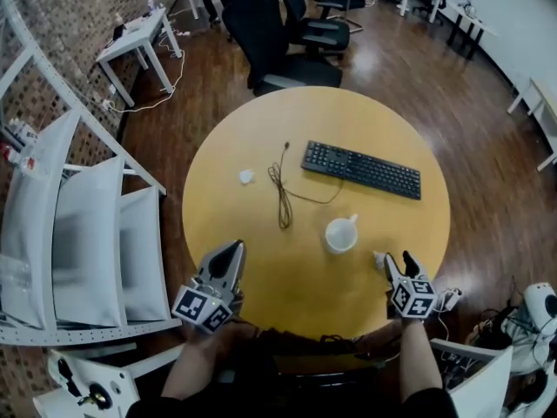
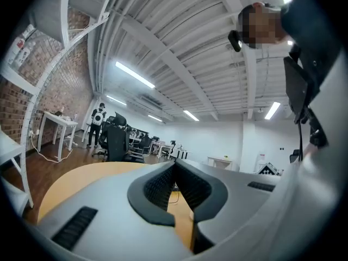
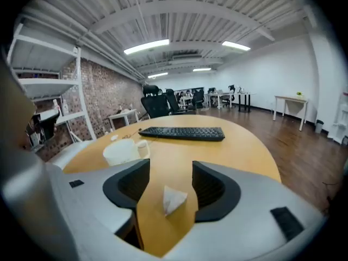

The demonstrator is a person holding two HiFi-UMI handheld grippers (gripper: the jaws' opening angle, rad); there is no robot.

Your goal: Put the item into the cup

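A white cup [image 1: 340, 233] with a handle stands on the round yellow table [image 1: 261, 129], right of centre. A small white crumpled item [image 3: 174, 200] lies on the table between the jaws of my right gripper [image 3: 169, 170], and the pads stand apart from it. In the head view this item [image 1: 379, 258] sits just ahead of the right gripper [image 1: 399, 259], near the front right edge. The cup [image 3: 122, 152] is ahead and to the left in the right gripper view. My left gripper [image 1: 233, 251] hovers at the front left, its jaws together on nothing.
A black keyboard [image 1: 361, 169] lies beyond the cup. A dark cable [image 1: 282, 190] runs across the table's middle, with another small white scrap [image 1: 246, 177] to its left. Office chairs [image 1: 287, 37] stand behind the table, and white shelving [image 1: 78, 233] is at the left.
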